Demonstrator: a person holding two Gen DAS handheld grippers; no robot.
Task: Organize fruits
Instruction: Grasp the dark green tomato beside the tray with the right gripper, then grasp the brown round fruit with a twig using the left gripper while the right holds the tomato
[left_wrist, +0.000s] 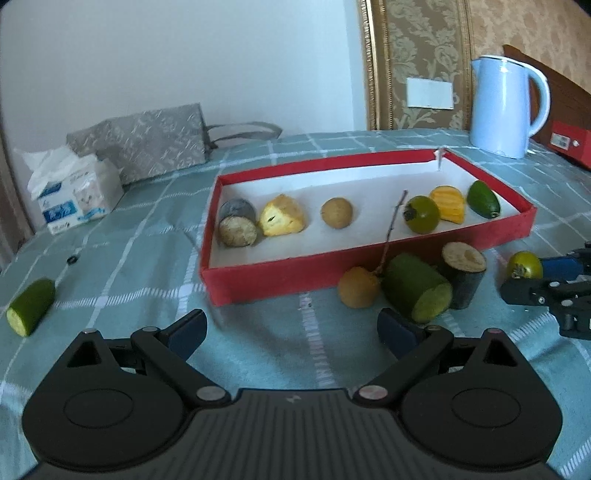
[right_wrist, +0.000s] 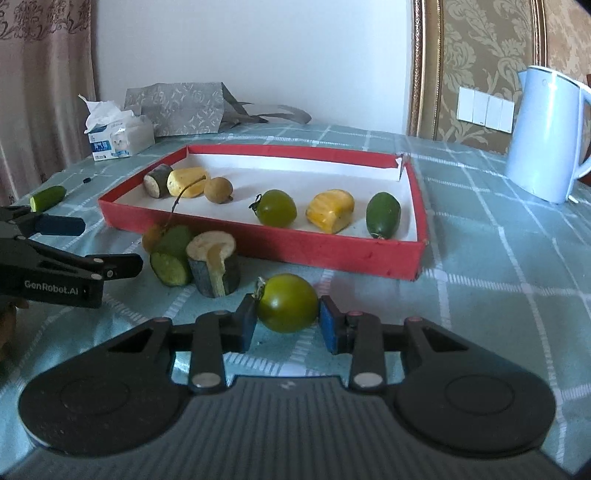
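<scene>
Left gripper first, since it fills the bottom of its own camera: fingers spread wide with nothing but checked tablecloth between them. Just ahead of its right finger sits a little pile outside the red box: a cut green cucumber chunk, a dark-skinned stub with a pale cut face and a brown longan on a twig. Far off to its left there's another cucumber piece, alone. Inside the box, straight ahead, six pieces sit in a rough row. At the right edge you can see the other tool pinching a green tomato. Over on the right wrist camera, the right gripper has its blue pads pressed against both sides of that green tomato, which sits on the cloth just short of the box. Ahead and left of it is the same pile, and a pale blue kettle stands far ahead to the right.
</scene>
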